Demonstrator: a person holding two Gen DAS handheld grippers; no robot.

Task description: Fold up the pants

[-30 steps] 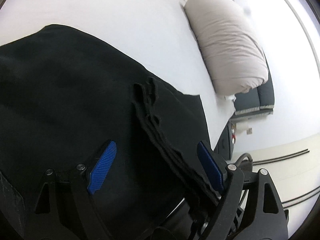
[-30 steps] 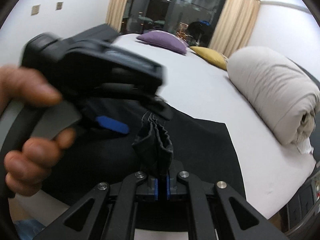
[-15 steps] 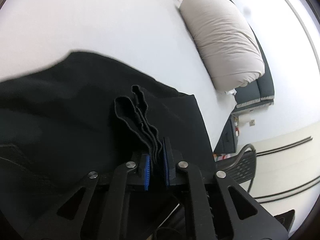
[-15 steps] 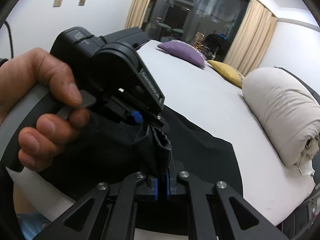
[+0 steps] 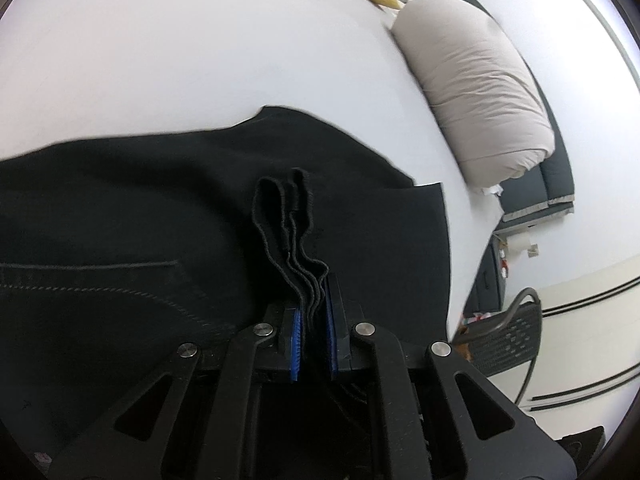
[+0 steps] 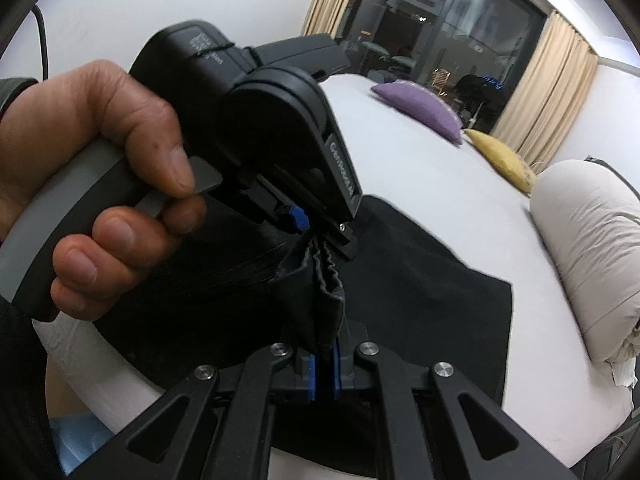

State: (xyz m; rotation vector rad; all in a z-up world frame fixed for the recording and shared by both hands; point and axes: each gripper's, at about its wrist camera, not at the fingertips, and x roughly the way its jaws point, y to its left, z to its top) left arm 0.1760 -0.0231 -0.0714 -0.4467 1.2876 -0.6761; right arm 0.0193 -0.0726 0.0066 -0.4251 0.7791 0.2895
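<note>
My left gripper (image 5: 313,336) has its blue pads pressed onto a bunched stack of black hem edges, the gathered layers rising from between the jaws toward 12 o'clock. My right gripper (image 6: 323,372) is likewise clamped, its blue pads pinching a pleated wad of the same cloth that stands up toward 12 o'clock from the jaws. In the right wrist view the left gripper (image 6: 320,236) sits just above that wad, at 11 o'clock from my right jaws, biting the top of the same bundle, so both tools grip one gathered end nearly touching each other. The left hand (image 6: 100,184) wraps the grey handle at 9 o'clock, thumb over the trigger.

The pants (image 5: 120,220) spread out flat and black behind the pinch, lying on the white bed (image 5: 200,40), with stitched seams visible at 9 o'clock in the left view. A rolled beige duvet (image 5: 480,80) lies at 2 o'clock. Farther back I see a purple cushion (image 6: 420,108) and a yellow cushion (image 6: 504,160) near 1 o'clock, before curtains (image 6: 540,92) and a dark window (image 6: 440,32).
</note>
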